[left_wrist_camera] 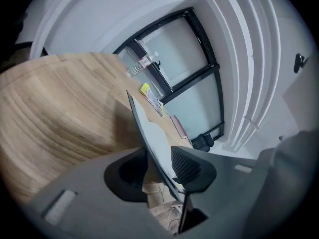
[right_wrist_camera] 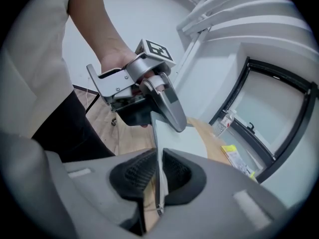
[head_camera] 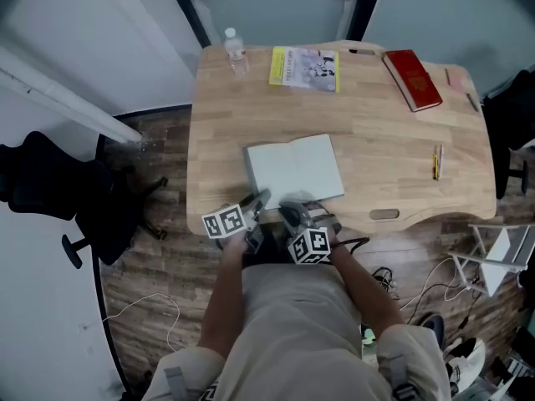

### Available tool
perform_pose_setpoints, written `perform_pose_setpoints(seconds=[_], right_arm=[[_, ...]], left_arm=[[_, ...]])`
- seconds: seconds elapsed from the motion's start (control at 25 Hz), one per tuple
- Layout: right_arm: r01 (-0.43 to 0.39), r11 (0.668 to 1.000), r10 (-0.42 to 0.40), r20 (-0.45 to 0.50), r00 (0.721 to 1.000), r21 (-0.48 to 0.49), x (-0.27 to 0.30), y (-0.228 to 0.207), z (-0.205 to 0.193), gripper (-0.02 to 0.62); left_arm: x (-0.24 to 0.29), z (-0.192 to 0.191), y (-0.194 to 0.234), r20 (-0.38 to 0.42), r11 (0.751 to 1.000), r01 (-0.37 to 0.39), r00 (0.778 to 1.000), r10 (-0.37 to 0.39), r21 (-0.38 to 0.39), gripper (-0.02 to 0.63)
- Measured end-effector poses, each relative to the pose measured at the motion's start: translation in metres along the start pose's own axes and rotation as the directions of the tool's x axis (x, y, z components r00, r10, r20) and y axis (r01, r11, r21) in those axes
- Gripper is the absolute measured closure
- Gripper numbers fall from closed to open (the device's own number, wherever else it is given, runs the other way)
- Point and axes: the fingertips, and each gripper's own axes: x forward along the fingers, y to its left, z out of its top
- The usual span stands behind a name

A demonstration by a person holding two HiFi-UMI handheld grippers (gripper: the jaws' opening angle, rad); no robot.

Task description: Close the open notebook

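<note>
The pale grey notebook lies on the wooden table close to its near edge. Both grippers meet at the notebook's near edge. In the left gripper view a thin edge of the notebook passes between the jaws of my left gripper, which stand apart with a gap beside the sheet. My right gripper has its ribbed pads pressed on the notebook's thin edge. The left gripper shows just beyond, over the same edge. In the head view the left gripper and right gripper sit side by side.
At the table's far side stand a water bottle, a yellow booklet and a red book. A pencil lies at the right. A black chair is on the floor to the left, cables to the right.
</note>
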Motion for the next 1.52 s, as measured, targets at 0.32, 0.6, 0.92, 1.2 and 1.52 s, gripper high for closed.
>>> perform_pose_setpoints(seconds=[0.32,0.6,0.92,1.2,1.52], right_arm=[[0.09,0.985,-0.095,0.022,0.995,0.146,-0.019,-0.019,-0.004,0.558],[0.134,0.967,-0.137,-0.002,0.991,0.216,-0.039,-0.03,-0.024,0.555],[0.187,0.943,-0.179,-0.053,0.982,0.275,-0.053,-0.039,-0.044,0.555],[0.231,0.92,-0.196,-0.14,0.971,0.317,-0.061,-0.042,-0.074,0.557],[0.292,0.863,-0.203,-0.247,0.947,0.412,-0.066,-0.041,-0.109,0.557]], left_arm=[[0.015,0.009,-0.04,-0.054,0.989,0.045,0.998,-0.038,0.138,0.538],[0.039,0.0,-0.072,-0.083,0.982,0.095,0.993,-0.082,0.165,0.54],[0.064,-0.01,-0.095,-0.142,0.971,0.116,0.986,-0.087,0.207,0.54],[0.096,-0.029,-0.111,-0.219,0.959,0.139,0.972,-0.085,0.246,0.538],[0.116,-0.054,-0.138,-0.313,0.912,0.24,0.94,-0.133,0.332,0.491]])
